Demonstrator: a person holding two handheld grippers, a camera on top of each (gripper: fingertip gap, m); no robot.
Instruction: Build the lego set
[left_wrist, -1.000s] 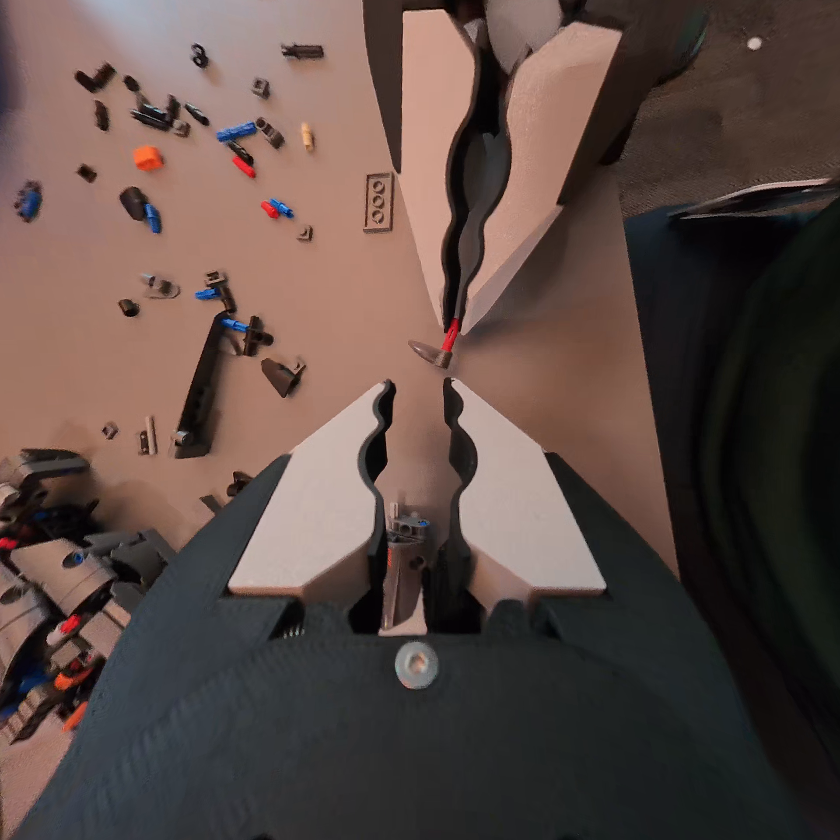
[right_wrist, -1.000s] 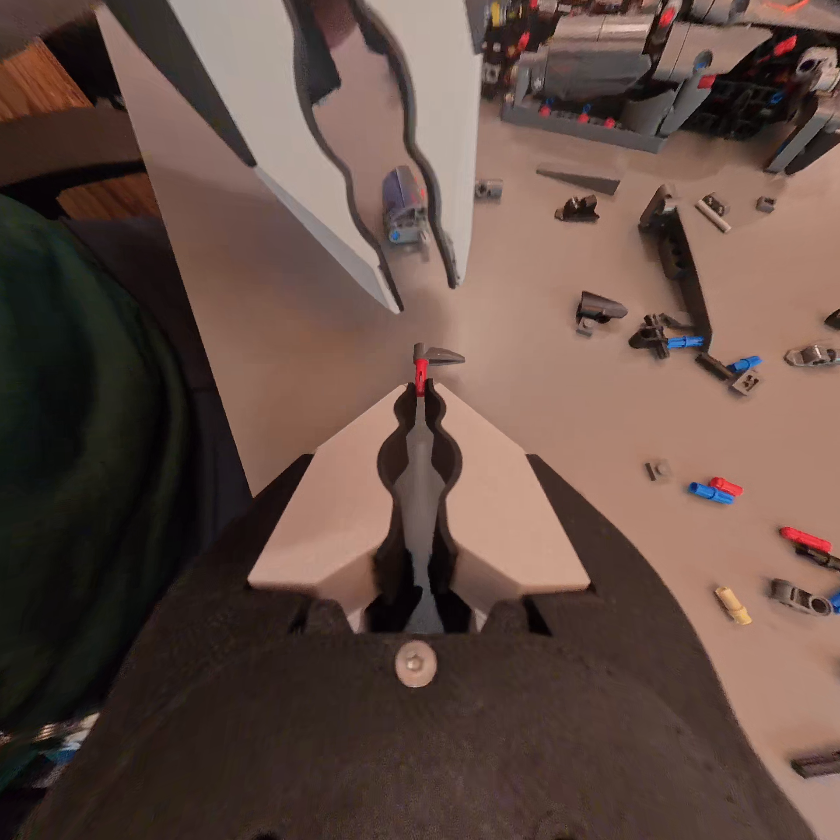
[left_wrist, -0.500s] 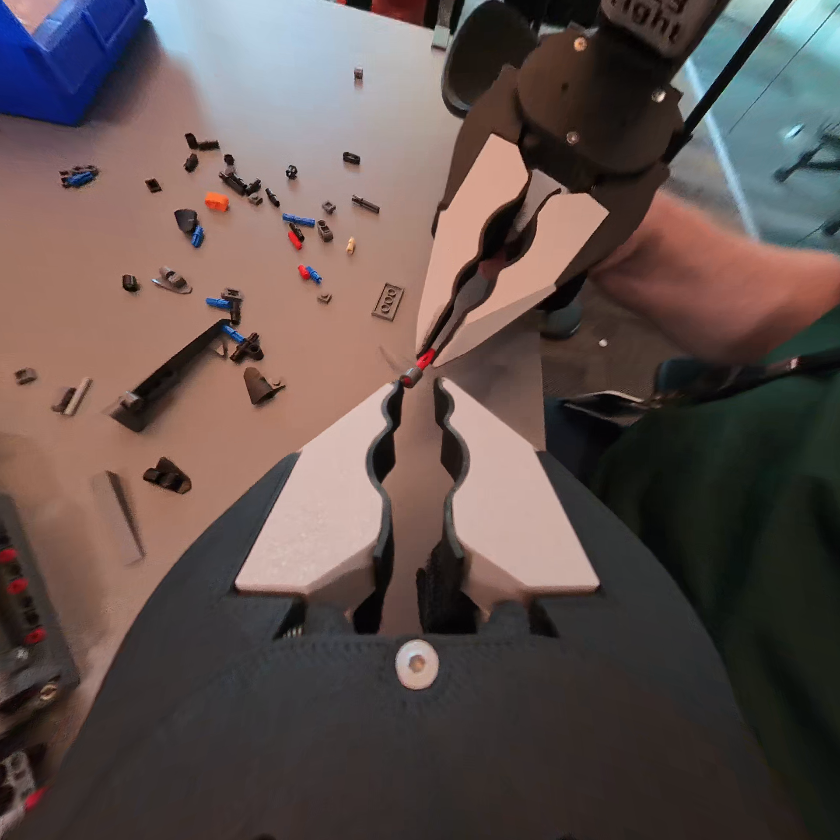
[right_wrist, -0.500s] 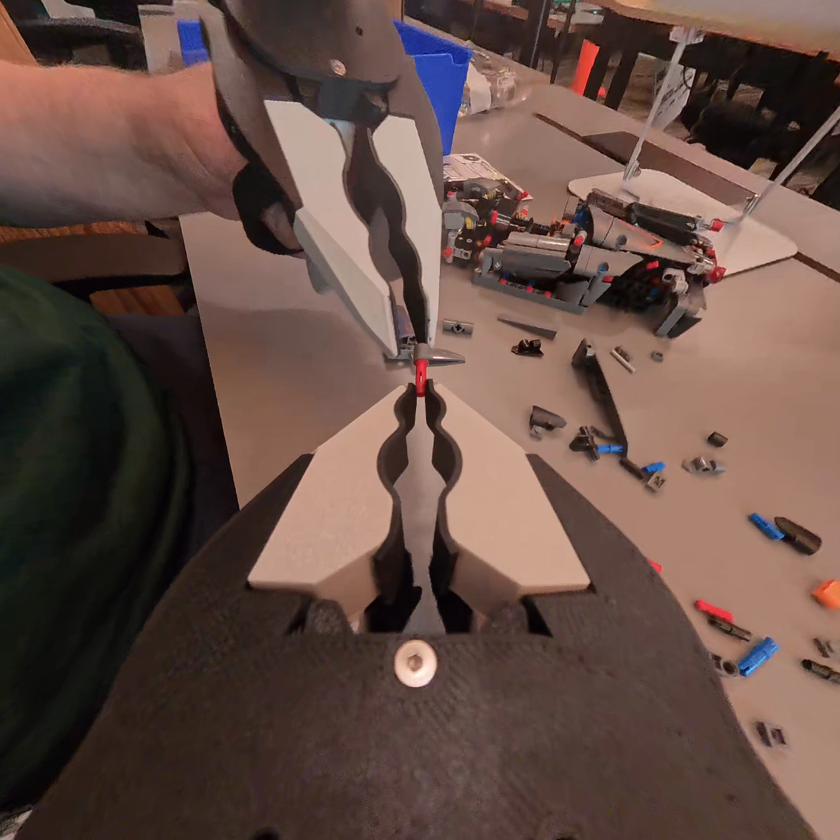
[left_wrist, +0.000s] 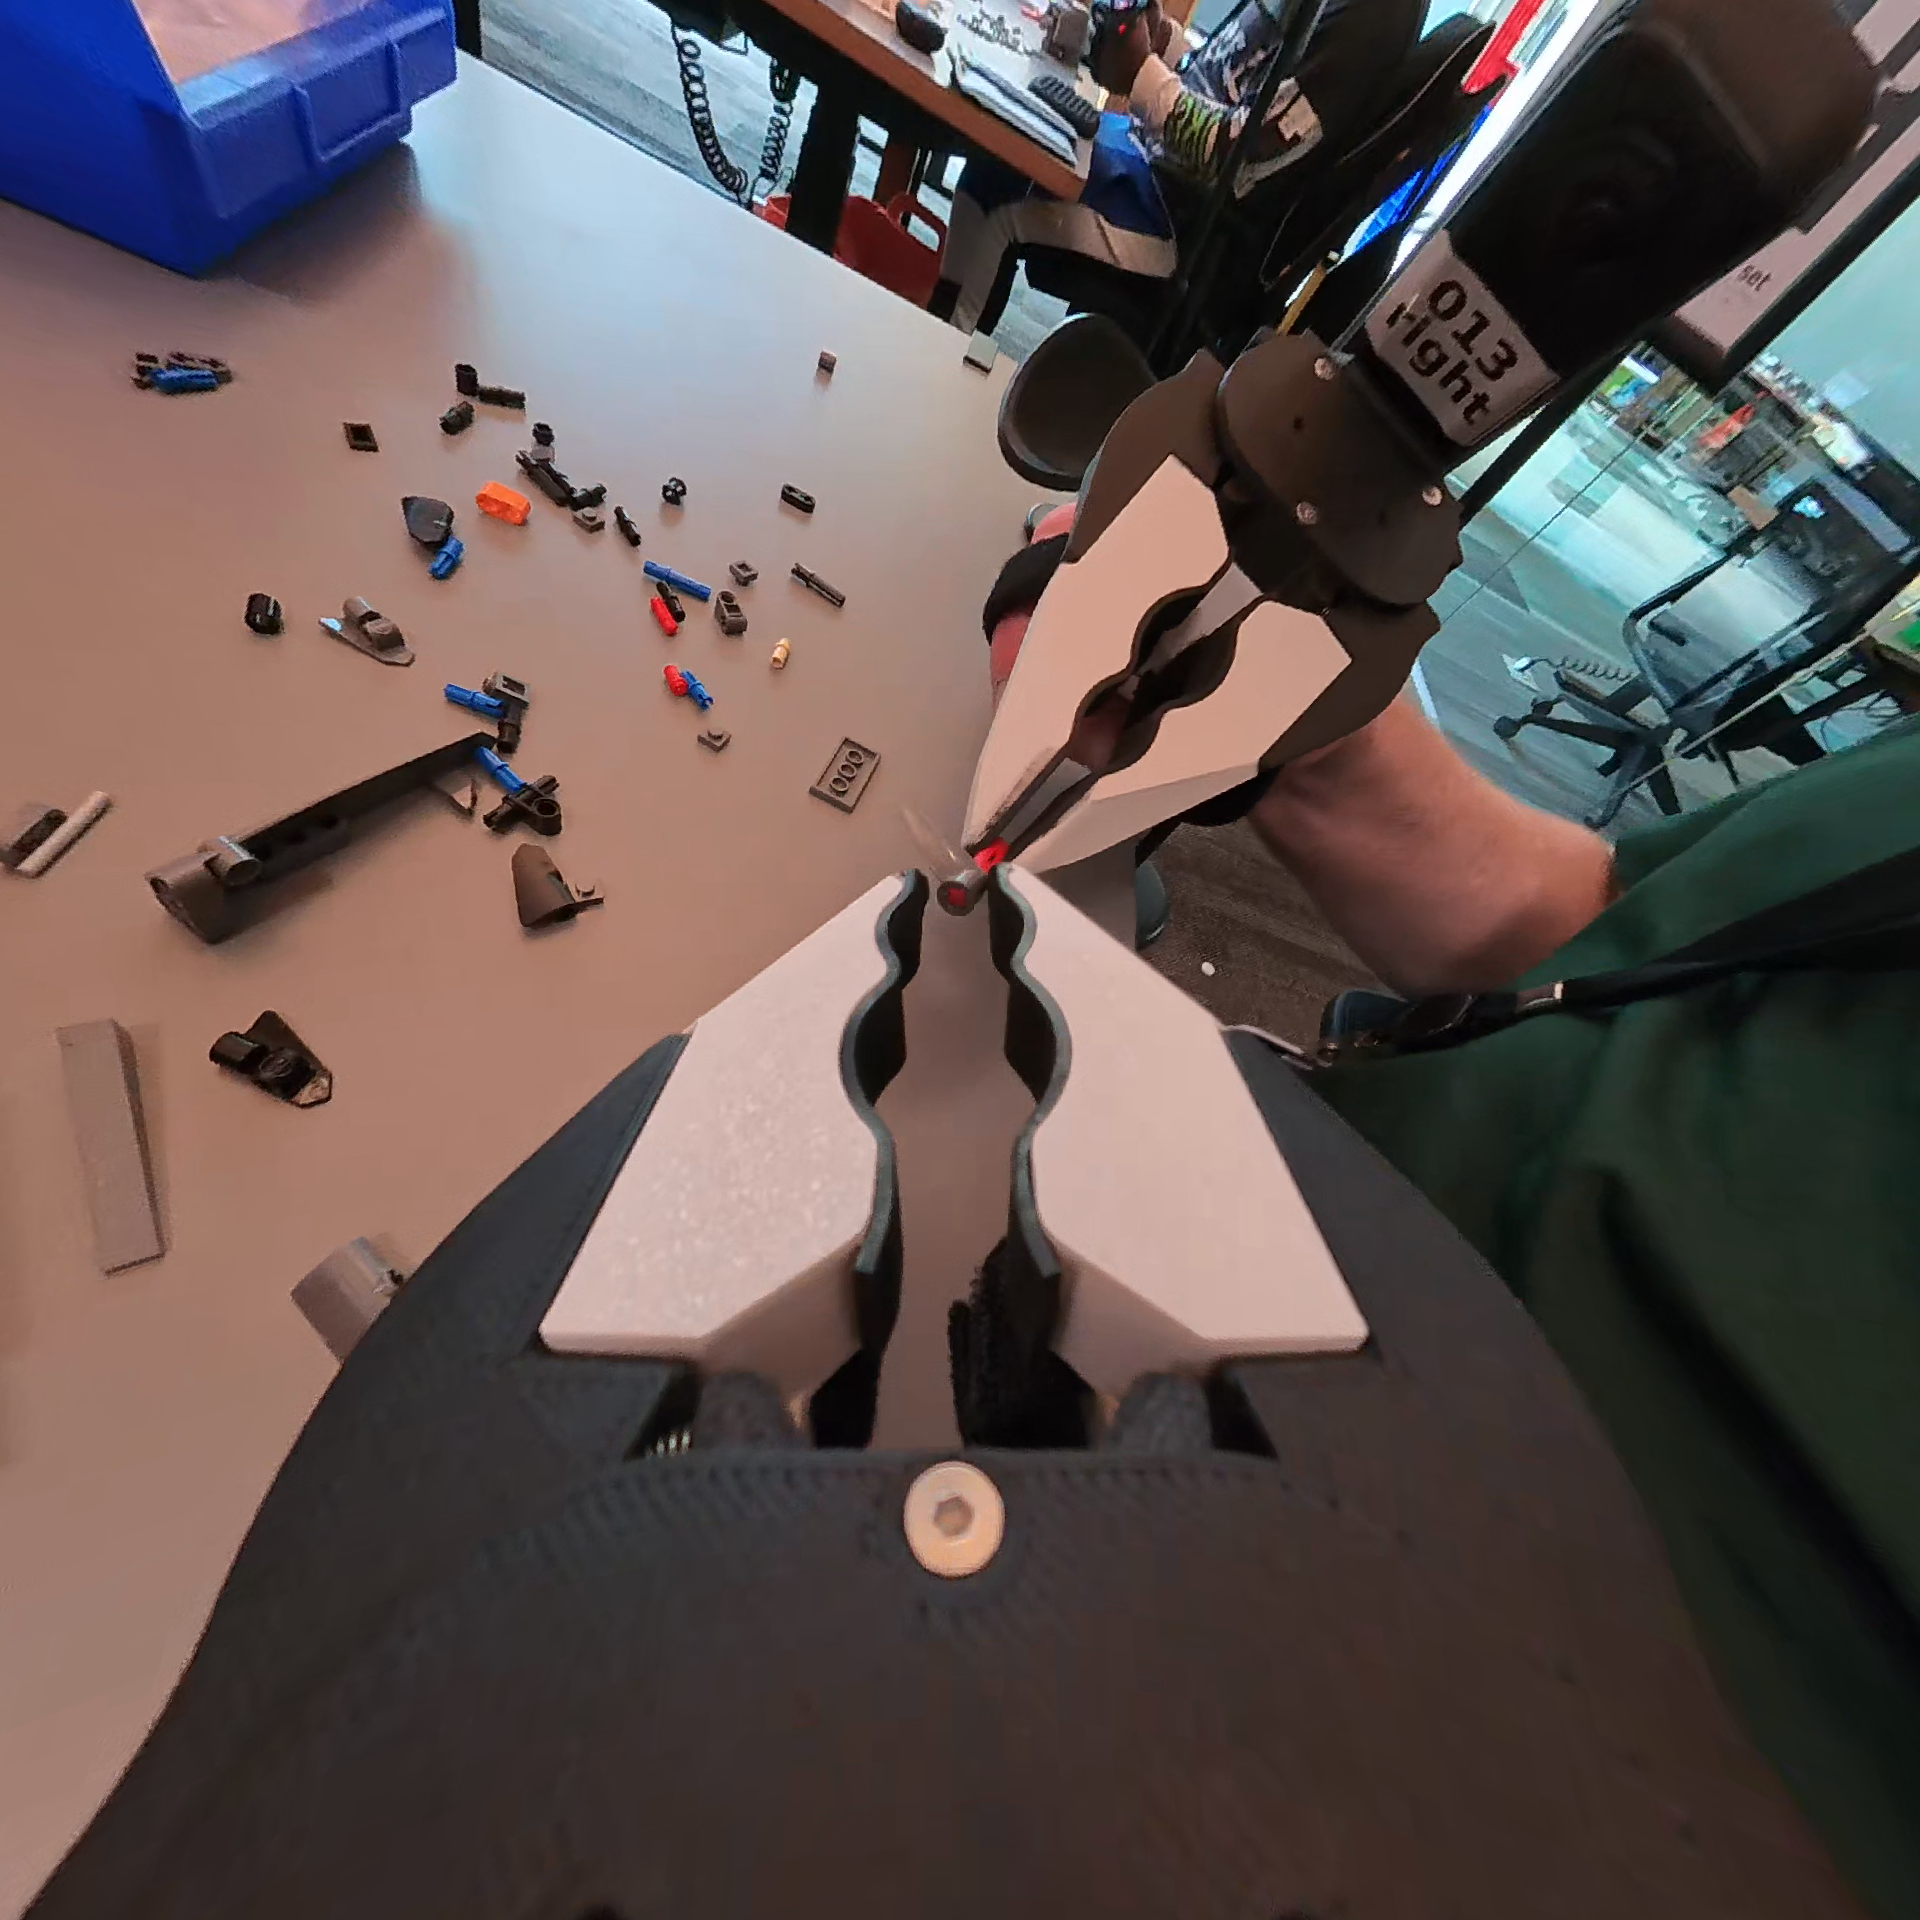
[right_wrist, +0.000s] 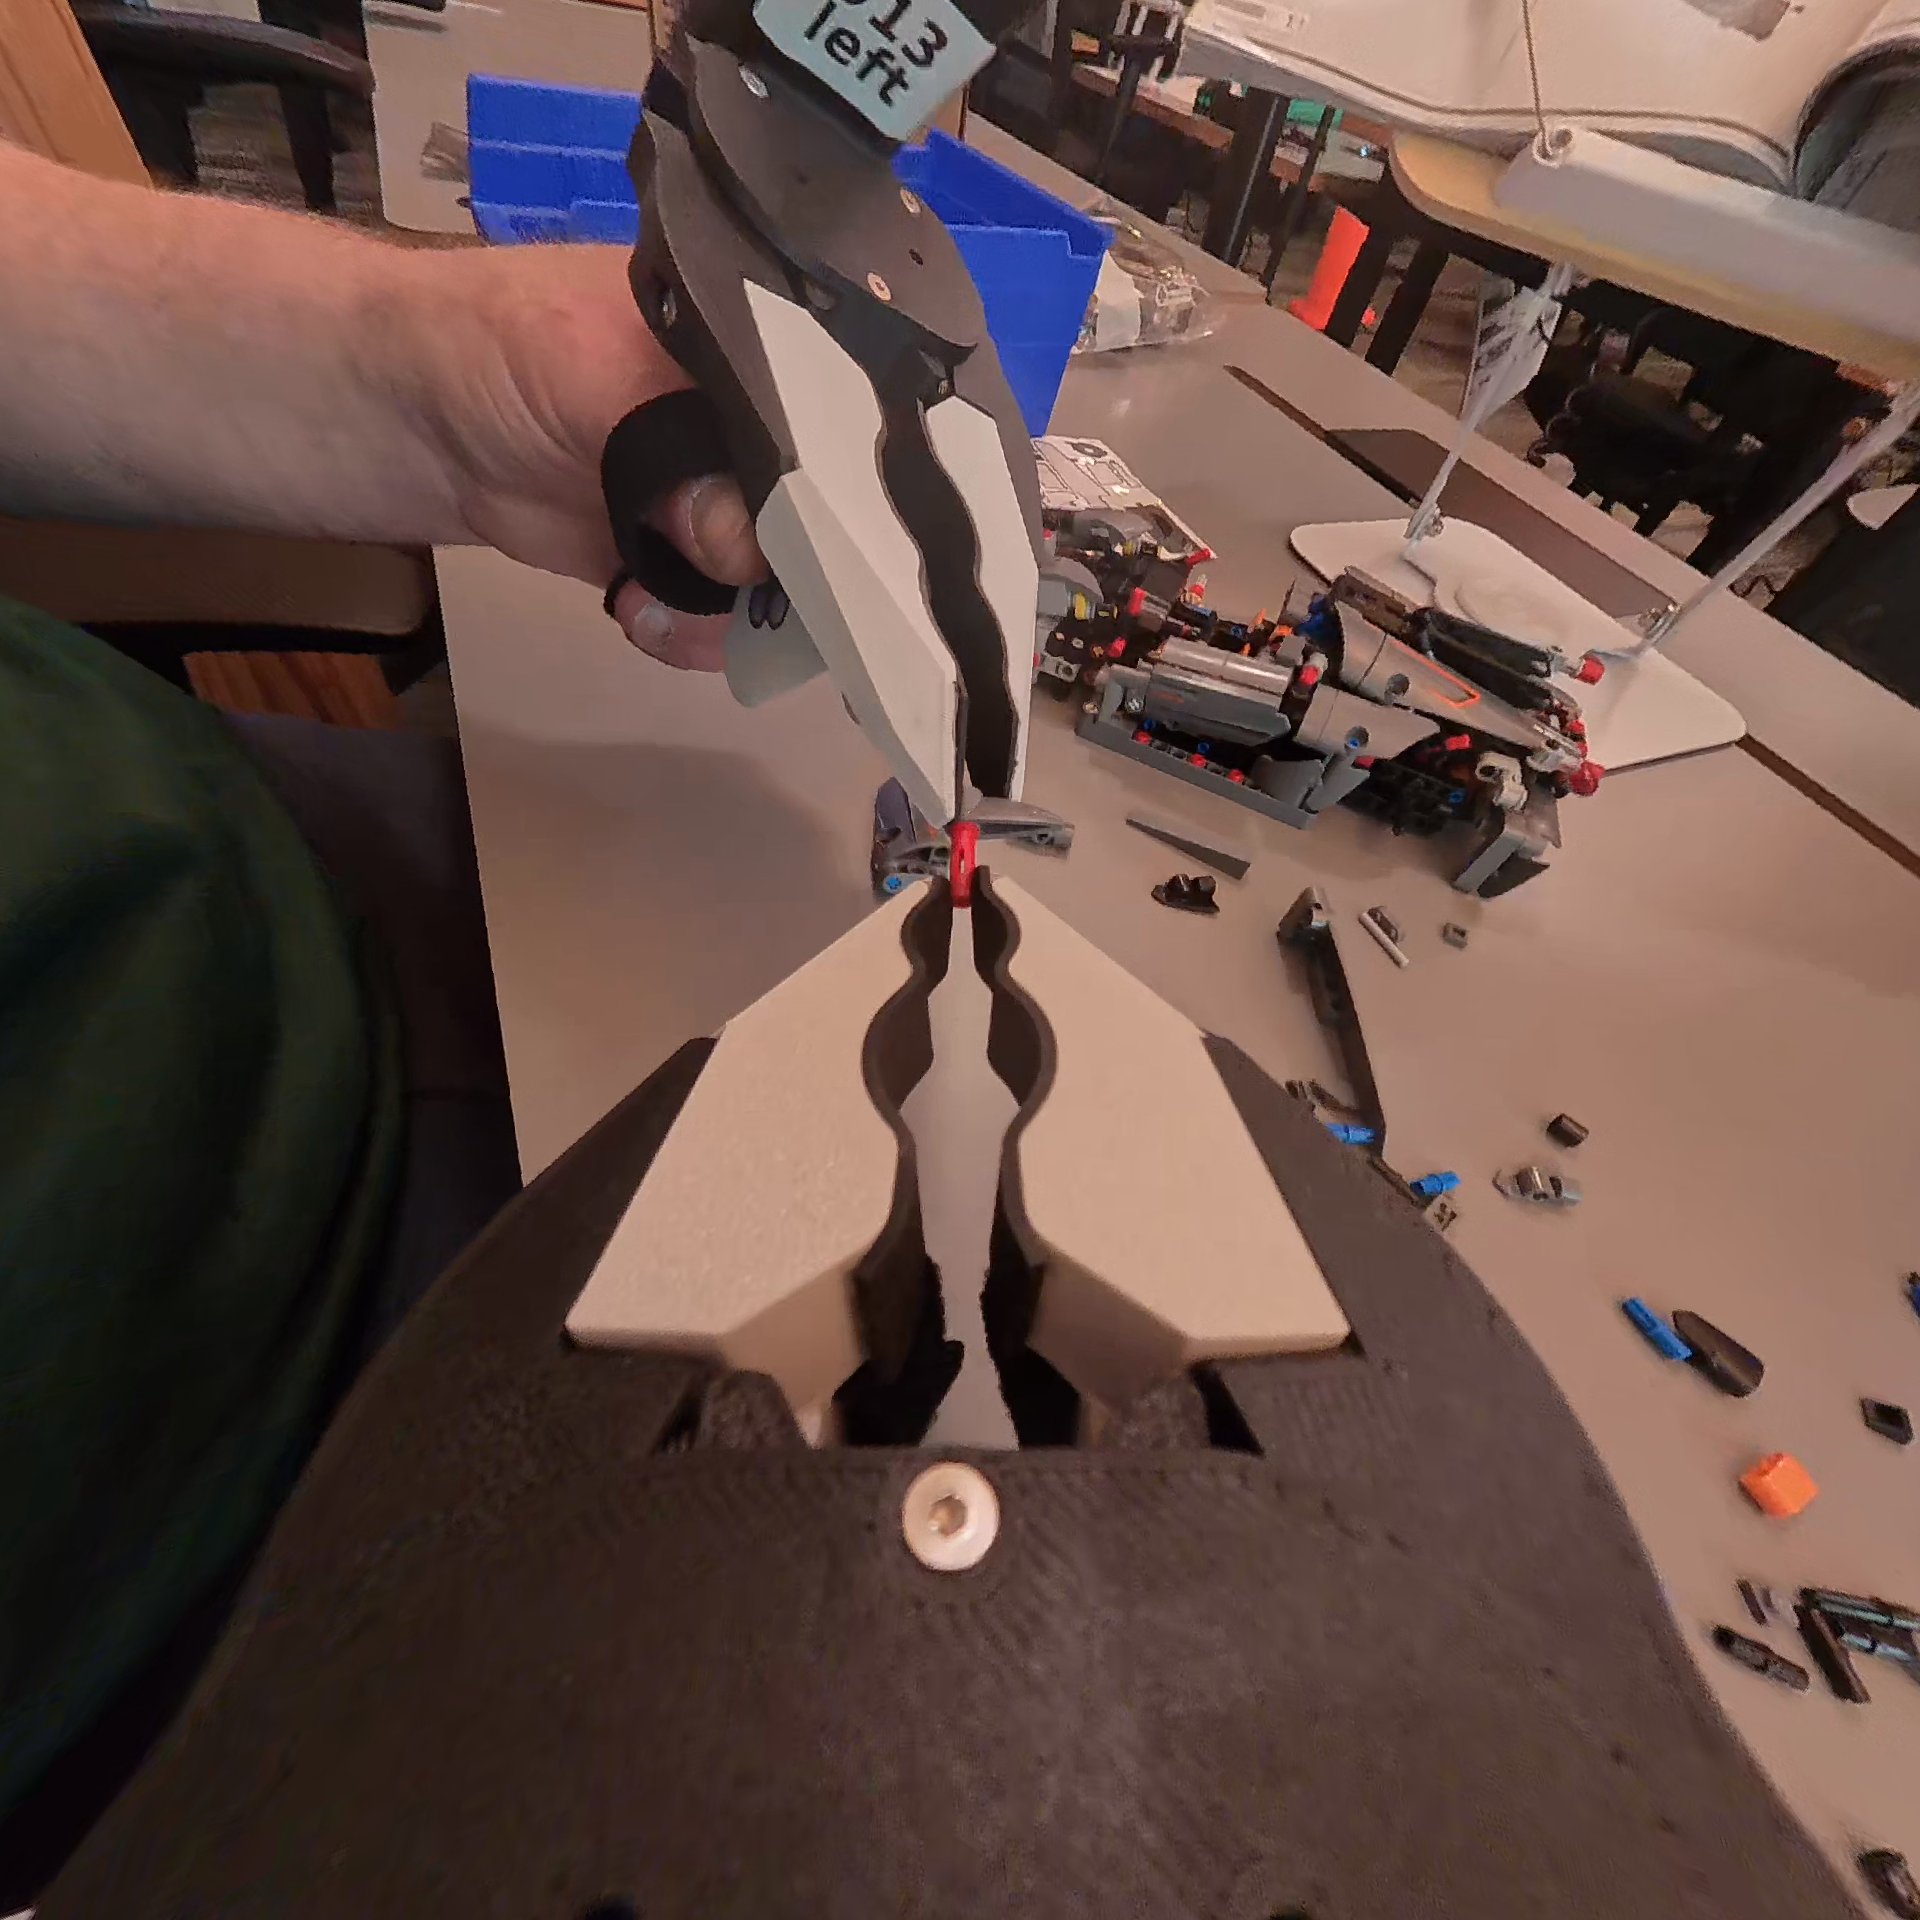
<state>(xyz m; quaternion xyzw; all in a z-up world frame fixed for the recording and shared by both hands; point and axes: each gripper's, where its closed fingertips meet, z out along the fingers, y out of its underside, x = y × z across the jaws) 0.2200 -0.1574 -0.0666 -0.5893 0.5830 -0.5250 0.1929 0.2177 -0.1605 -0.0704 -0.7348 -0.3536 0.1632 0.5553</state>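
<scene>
My right gripper (right_wrist: 961, 896) is shut on a small red pin (right_wrist: 963, 862) that is stuck into a small grey curved piece (right_wrist: 1013, 821). In the left wrist view the right gripper (left_wrist: 982, 847) comes in from the upper right with the red pin (left_wrist: 992, 854) at its tips. My left gripper (left_wrist: 956, 883) is open by a narrow gap, and the grey piece (left_wrist: 958, 894) sits between its tips. In the right wrist view the left gripper (right_wrist: 966, 800) comes down from above onto the grey piece. Both are held above the table's near edge.
Loose small pieces (left_wrist: 675, 603) and a long black beam (left_wrist: 312, 831) lie across the table (left_wrist: 520, 1039). A partly built grey model (right_wrist: 1299, 686) stands further back, with a blue bin (left_wrist: 208, 114) at the far side. A person's arm and green shirt (left_wrist: 1714, 1143) are at the right. Both grippers' tips are close together, under 4 cm apart.
Both grippers have risen from close over the table and tilted up. The left gripper's tips have come around the grey piece on the red pin, and its gap has narrowed.
</scene>
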